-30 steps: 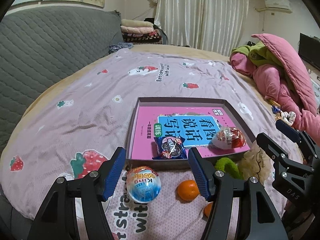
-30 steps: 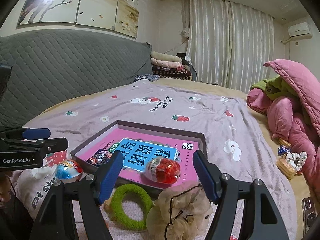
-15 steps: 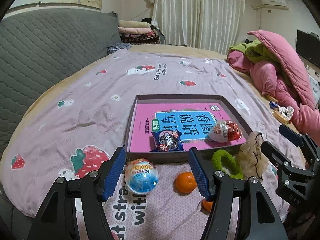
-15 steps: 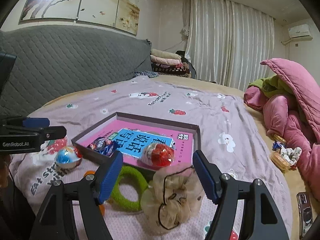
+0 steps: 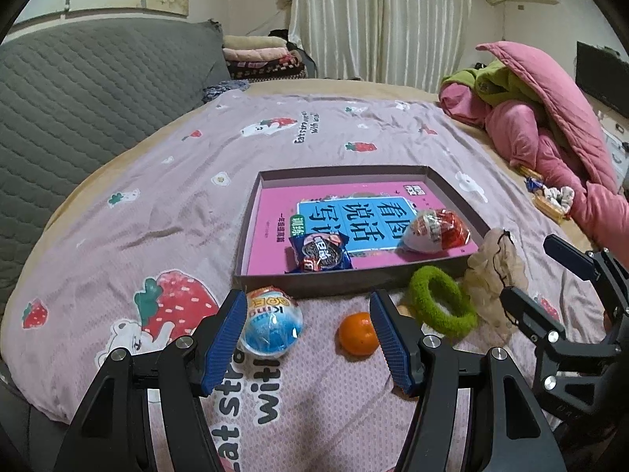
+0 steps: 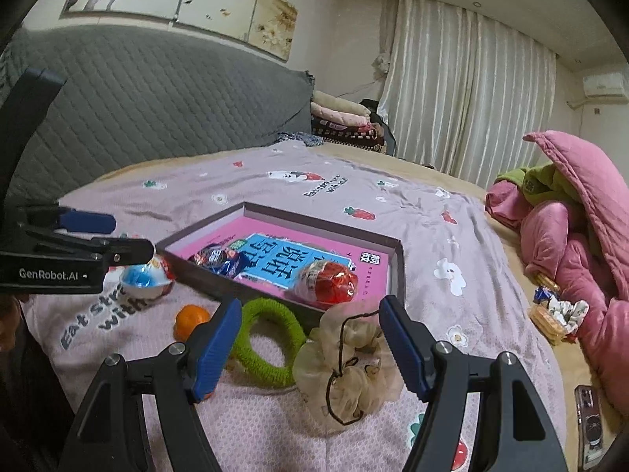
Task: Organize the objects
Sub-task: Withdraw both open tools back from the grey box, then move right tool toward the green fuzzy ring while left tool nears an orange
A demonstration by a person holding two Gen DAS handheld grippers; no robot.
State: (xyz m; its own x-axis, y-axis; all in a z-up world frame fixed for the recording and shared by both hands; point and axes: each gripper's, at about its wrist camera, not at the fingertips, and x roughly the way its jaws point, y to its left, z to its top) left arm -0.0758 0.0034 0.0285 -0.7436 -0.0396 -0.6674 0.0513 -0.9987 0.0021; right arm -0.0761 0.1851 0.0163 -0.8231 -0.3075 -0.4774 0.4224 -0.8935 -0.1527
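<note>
A shallow grey tray [image 5: 314, 286] on the bedspread holds a pink book [image 5: 271, 216], a blue biscuit packet [image 5: 320, 253] and a red-and-white foil egg [image 5: 436, 230]. In front of it lie a blue foil egg [image 5: 271, 324], a small orange [image 5: 355, 332], a green hair ring [image 6: 267, 342] and a beige scrunchie [image 6: 346, 362]. My left gripper [image 5: 306, 306] stands open, the blue egg by its left finger and the orange by its right finger. My right gripper [image 6: 310, 310] is open above the green ring and the scrunchie, gripping nothing.
A grey quilted headboard [image 5: 78, 90] runs along the left. A heap of pink and green bedding [image 6: 570, 212] lies at the right, with snacks [image 6: 554, 310] beside it and a phone [image 6: 589, 428] near the bed's edge. Folded blankets [image 5: 259, 55] are at the back.
Both grippers have shifted a little, so the tray and loose items sit higher in both views. The scrunchie now lies between the right fingers. Both stay open as before.
</note>
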